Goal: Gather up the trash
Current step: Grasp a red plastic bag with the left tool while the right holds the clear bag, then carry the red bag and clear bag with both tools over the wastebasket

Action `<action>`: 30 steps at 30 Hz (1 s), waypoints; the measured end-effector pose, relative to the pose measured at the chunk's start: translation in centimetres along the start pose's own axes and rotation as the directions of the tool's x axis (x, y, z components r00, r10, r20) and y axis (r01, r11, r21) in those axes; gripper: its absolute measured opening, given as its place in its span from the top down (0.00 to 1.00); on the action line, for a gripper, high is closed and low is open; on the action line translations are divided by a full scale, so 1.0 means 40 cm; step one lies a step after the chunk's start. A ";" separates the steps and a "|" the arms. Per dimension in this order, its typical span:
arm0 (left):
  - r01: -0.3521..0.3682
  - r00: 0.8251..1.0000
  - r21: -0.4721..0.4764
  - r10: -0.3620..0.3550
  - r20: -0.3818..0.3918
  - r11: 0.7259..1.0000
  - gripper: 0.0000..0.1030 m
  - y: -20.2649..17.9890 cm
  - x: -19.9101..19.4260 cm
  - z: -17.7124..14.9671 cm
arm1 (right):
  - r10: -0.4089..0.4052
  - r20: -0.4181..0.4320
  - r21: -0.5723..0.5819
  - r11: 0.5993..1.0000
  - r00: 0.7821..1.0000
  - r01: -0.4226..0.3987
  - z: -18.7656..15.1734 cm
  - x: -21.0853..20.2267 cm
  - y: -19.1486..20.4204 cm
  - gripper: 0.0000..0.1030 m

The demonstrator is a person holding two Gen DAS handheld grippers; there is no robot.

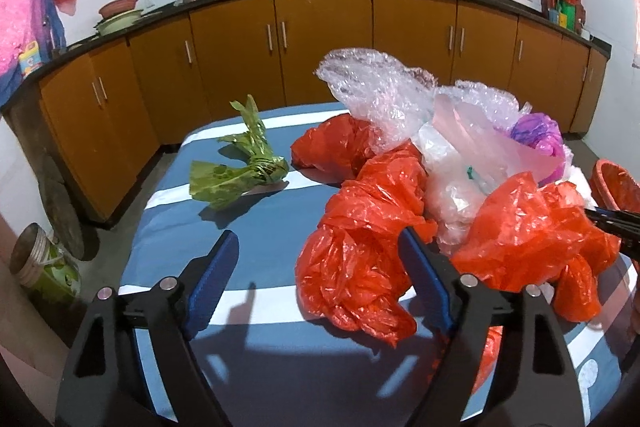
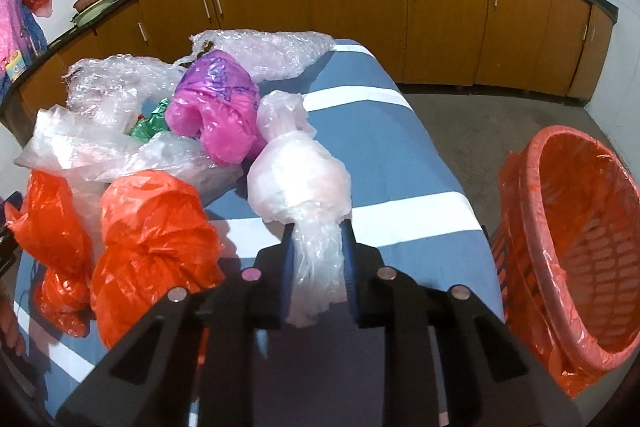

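One pale pink bag (image 2: 300, 179) is lying on the striped blue table (image 2: 400, 155), its tail being pinched by the right gripper (image 2: 318, 247). Nearby, the left gripper (image 1: 320, 259) is hanging spread around a crumpled orange bag (image 1: 356, 267), beside the orange-lined basket (image 2: 568, 227).

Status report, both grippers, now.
Right gripper shut on pale knotted bag. Left gripper open at red bag. Lined basket beside table, path clear.

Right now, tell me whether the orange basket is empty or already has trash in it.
Empty as far as shown: the orange basket is lined with an orange bag, and its visible inside holds no trash. Its near bottom is out of view.
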State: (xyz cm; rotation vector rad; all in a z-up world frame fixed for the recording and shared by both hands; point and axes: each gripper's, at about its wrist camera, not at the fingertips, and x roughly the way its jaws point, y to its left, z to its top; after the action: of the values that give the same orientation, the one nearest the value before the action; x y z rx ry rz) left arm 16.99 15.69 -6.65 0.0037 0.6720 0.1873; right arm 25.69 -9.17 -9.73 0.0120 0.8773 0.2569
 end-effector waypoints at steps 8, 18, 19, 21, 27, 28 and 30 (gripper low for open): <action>0.092 0.993 0.017 -0.090 -0.080 0.996 0.45 -0.007 0.043 -0.012 | 0.000 0.004 -0.001 1.000 1.000 0.000 -0.011 -0.013 -0.009 0.78; 0.102 0.993 0.034 -0.099 -0.065 0.994 0.86 0.010 -0.007 -0.031 | 0.003 0.026 0.001 1.000 1.000 -0.003 -0.022 -0.060 -0.009 0.78; 0.102 0.993 0.027 -0.101 -0.060 0.994 0.86 0.020 -0.015 -0.030 | 0.003 0.030 0.001 1.000 1.000 -0.003 -0.022 -0.067 -0.009 0.78; 0.099 0.994 0.019 -0.098 -0.052 0.995 0.87 0.033 -0.029 -0.026 | 0.004 0.036 0.003 1.000 0.999 -0.004 -0.023 -0.078 -0.010 0.78; 0.082 0.997 -0.014 -0.082 0.004 0.997 0.88 0.076 -0.108 -0.024 | 0.012 0.060 0.000 1.000 0.998 -0.012 -0.031 -0.126 -0.011 0.78; 0.081 0.997 -0.019 -0.080 0.017 0.997 0.88 0.084 -0.126 -0.022 | 0.012 0.064 0.000 1.000 0.998 -0.012 -0.029 -0.132 -0.011 0.78; 0.075 0.996 -0.022 -0.074 0.039 0.997 0.88 0.089 -0.151 -0.014 | 0.012 0.075 0.000 1.000 0.997 -0.012 -0.031 -0.147 -0.012 0.78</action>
State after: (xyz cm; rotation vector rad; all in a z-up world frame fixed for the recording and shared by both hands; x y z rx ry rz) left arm 11.43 18.11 -3.13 -0.0398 0.6309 0.1226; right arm 21.26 -11.08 -6.10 0.0270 0.8027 0.2660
